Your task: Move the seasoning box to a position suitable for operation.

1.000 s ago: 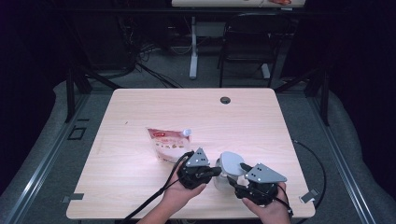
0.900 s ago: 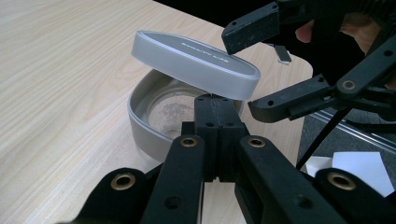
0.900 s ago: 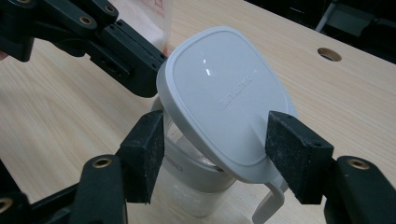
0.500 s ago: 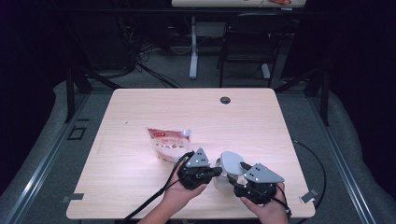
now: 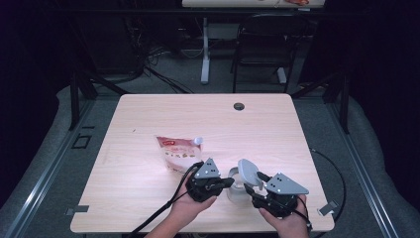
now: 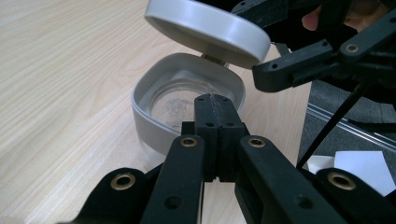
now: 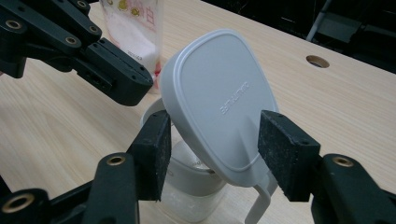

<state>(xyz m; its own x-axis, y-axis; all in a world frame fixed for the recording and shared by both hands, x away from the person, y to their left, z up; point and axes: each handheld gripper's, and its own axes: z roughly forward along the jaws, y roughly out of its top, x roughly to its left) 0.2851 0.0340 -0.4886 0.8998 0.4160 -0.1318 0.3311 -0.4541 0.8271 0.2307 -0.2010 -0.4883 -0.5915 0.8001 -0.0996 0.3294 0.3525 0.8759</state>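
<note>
Two grippers at one clear jar (image 6: 187, 100) | left gripper (image 6: 212, 105): jaws pressed together on jar's near rim | right gripper (image 7: 212, 154): pinching hinged grey lid (image 7: 219, 102), tilted up over jar | snack pouch (image 5: 177, 151) just beyond left gripper

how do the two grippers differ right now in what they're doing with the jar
The left gripper has its fingers pressed together on the near rim of the clear jar, steadying it. The right gripper has its fingers spread on either side of the grey lid, which stands tilted up, leaving the jar open. The left one reaches in level at the rim; the right one sits higher, at the lid. Both are black, hand-held and meet at the same jar.
</note>
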